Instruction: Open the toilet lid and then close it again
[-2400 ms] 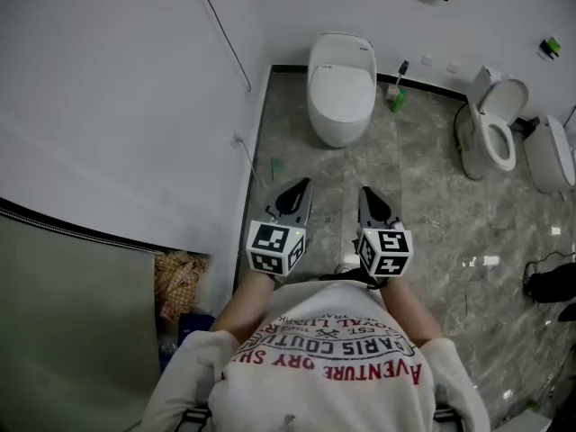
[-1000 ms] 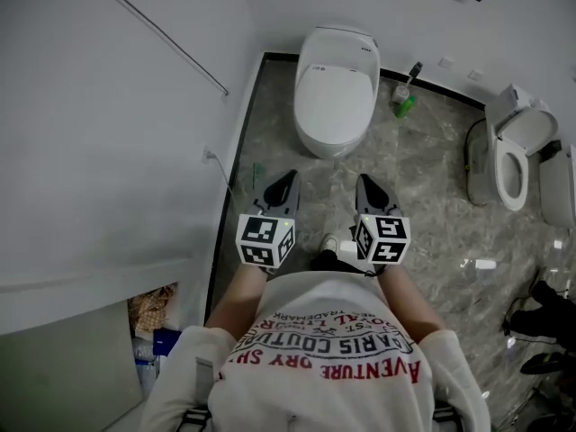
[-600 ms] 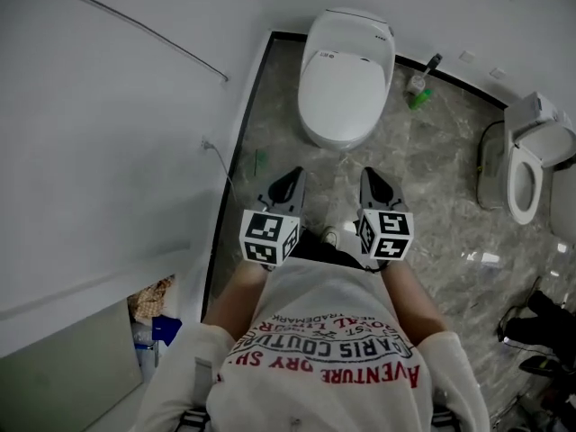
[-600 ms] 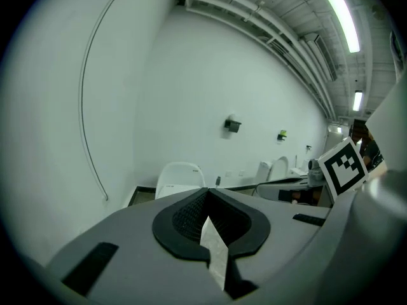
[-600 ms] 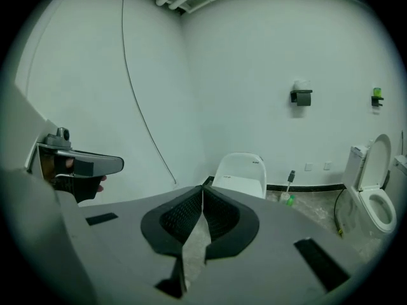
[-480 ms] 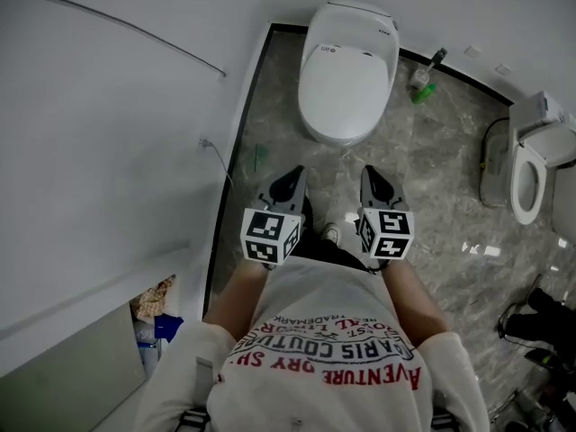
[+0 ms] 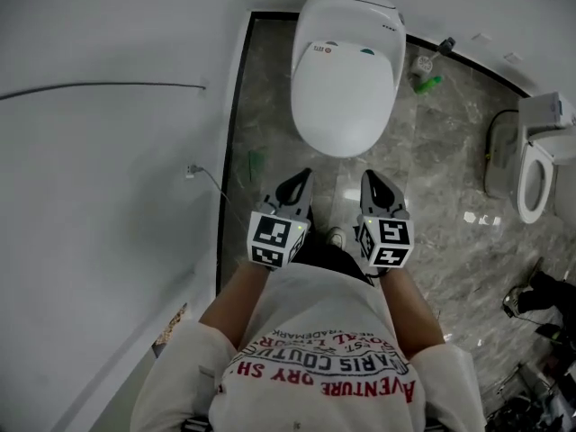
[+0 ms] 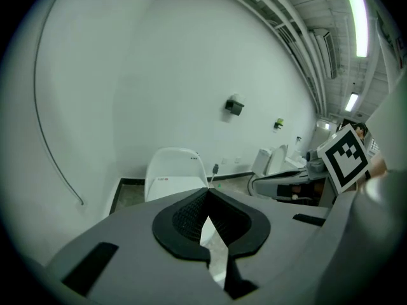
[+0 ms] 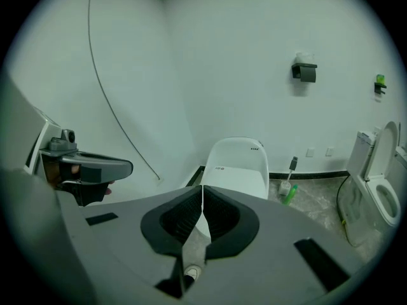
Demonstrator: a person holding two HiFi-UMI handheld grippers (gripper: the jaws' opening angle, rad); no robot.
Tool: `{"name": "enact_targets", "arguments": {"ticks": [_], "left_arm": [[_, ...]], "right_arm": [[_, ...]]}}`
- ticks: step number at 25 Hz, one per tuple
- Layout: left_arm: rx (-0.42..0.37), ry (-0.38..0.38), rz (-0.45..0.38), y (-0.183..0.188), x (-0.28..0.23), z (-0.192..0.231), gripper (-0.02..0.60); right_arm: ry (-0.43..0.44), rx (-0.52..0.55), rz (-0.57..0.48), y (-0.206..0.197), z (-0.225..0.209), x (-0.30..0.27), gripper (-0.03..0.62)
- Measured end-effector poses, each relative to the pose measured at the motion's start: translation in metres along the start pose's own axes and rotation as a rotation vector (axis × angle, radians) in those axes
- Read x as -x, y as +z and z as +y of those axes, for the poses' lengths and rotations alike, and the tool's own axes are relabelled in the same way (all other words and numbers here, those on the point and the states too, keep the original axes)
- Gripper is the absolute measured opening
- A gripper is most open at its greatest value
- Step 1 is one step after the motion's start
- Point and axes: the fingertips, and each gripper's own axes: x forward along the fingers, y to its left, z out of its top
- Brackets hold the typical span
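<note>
A white toilet [image 7: 346, 70] stands against the far wall with its lid [image 7: 344, 93] down; it also shows beyond the jaws as the toilet [image 8: 170, 173] in the left gripper view and the toilet [image 9: 236, 164] in the right gripper view. My left gripper [image 7: 301, 180] and right gripper [image 7: 371, 179] hang side by side in front of the bowl's near end, apart from it. Both are shut with nothing between their jaws. Each carries a marker cube near the person's wrists.
A white wall [image 7: 108, 151] with a thin cable runs along the left. A toilet brush [image 7: 423, 61] and a green bottle [image 7: 430, 83] stand right of the toilet. A second toilet [image 7: 536, 165] with its lid raised is at the far right. Dark objects [image 7: 540, 300] lie on the marble floor.
The person has walked toward the toilet, which now looks larger and nearer. Both grippers came forward with the body, side by side and still shut.
</note>
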Motion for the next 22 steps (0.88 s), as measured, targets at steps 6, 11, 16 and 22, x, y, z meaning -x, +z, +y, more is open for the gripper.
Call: {"name": "enact_targets", "arguments": {"ticks": [6,11,16,22], "left_arm": [[-0.028,-0.068,0.081,-0.024,-0.074,0.054,0.008],[-0.079,-0.111,0.145,-0.071,-0.119,0.073,0.008],[-0.103,-0.121,0.19,-0.128,-0.159,0.085,0.008],[-0.169,-0.112,0.228,-0.184,-0.198,0.086,0.008]], "right_arm": [[0.0,0.014,0.046,-0.009,-0.014,-0.082,0.015],[0.025,0.081,0.089,-0.044,-0.024,-0.133,0.015],[0.07,0.131,0.133,-0.096,-0.031,-0.176,0.015],[0.116,0.201,0.208,-0.162,-0.042,-0.209,0.015]]}}
